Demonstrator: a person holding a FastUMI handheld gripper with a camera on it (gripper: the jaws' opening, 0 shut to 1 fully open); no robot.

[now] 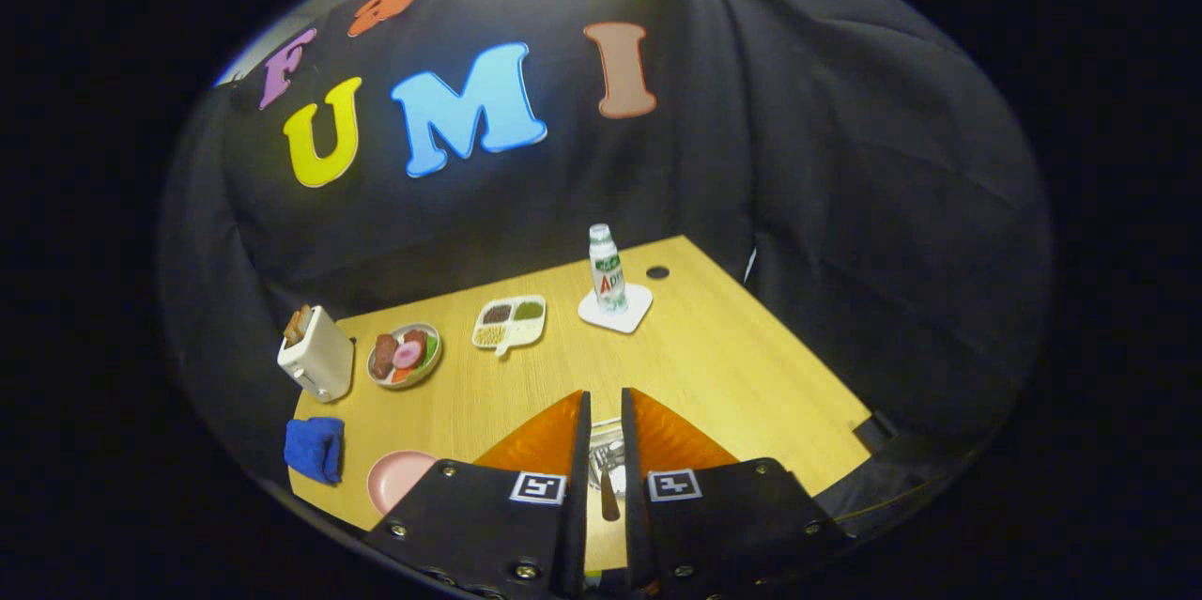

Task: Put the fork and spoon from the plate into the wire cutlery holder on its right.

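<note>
My gripper (606,412) is held high above the near edge of the wooden table (714,365). Its fingers stand close together, and a fork (608,473) with a brown handle sits in the narrow gap between them, tines pointing away from me. Thin grey wires of the cutlery holder (606,432) show just past the tines, between the fingertips. The pink plate (396,476) lies to the left of the fingers at the table's near edge, partly hidden by the left finger. I cannot make out the spoon.
Beyond the fingers a bottle (607,269) stands on a white coaster. A divided snack tray (510,322), a bowl of food (406,354) and a white toaster (316,357) line the far left. A blue cloth (315,448) lies beside the plate.
</note>
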